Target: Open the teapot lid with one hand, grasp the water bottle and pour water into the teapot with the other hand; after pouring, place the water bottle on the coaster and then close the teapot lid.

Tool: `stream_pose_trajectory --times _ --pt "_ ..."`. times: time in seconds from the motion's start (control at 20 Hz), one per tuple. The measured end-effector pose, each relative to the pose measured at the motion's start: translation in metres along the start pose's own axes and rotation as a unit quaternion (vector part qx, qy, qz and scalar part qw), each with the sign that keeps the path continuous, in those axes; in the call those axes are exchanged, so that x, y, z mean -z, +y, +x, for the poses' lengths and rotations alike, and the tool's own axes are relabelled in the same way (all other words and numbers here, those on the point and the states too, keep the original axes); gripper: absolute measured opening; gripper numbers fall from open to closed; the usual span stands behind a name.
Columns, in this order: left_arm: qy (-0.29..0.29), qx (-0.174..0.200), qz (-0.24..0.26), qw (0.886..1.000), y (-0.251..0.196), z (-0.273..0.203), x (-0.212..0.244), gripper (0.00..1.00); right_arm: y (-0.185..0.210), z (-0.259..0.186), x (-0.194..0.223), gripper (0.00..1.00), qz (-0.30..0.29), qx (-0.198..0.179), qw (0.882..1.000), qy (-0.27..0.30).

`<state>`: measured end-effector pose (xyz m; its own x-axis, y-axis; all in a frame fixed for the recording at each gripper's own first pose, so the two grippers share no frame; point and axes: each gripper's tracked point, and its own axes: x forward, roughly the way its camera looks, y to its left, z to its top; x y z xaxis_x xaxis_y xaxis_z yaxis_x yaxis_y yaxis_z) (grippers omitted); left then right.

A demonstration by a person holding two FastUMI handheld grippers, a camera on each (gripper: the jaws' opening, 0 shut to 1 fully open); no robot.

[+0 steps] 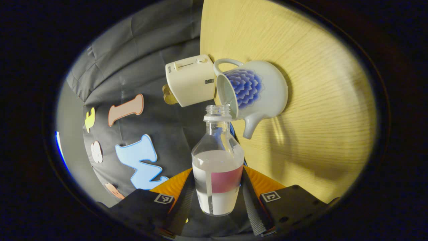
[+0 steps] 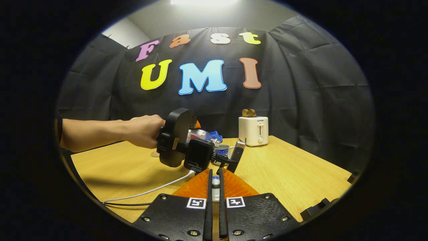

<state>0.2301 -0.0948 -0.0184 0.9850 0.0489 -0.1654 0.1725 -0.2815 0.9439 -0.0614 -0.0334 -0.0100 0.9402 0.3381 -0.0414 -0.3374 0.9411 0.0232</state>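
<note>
My left gripper [image 1: 218,201] clamped the water bottle [image 1: 217,167], its neck pointing straight ahead, mouth at the open teapot [image 1: 257,88] rim just beyond. My right gripper [image 2: 215,194] pinched something small, likely the lid.

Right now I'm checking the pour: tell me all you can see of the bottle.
The bottle is clear, glass by its look, uncapped, with a threaded neck and a pink-and-white label. It is roughly half full of water. The left gripper holds its lower body between its jaws, its mouth close beside the open teapot.
</note>
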Motion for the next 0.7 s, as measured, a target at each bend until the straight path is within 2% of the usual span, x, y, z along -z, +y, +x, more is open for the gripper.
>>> stream_pose_trajectory --times 0.7 --pt "-0.015 -0.020 0.076 0.997 0.025 0.003 -0.002 0.87 0.000 0.001 0.000 0.08 0.007 0.000 1.000 0.009"
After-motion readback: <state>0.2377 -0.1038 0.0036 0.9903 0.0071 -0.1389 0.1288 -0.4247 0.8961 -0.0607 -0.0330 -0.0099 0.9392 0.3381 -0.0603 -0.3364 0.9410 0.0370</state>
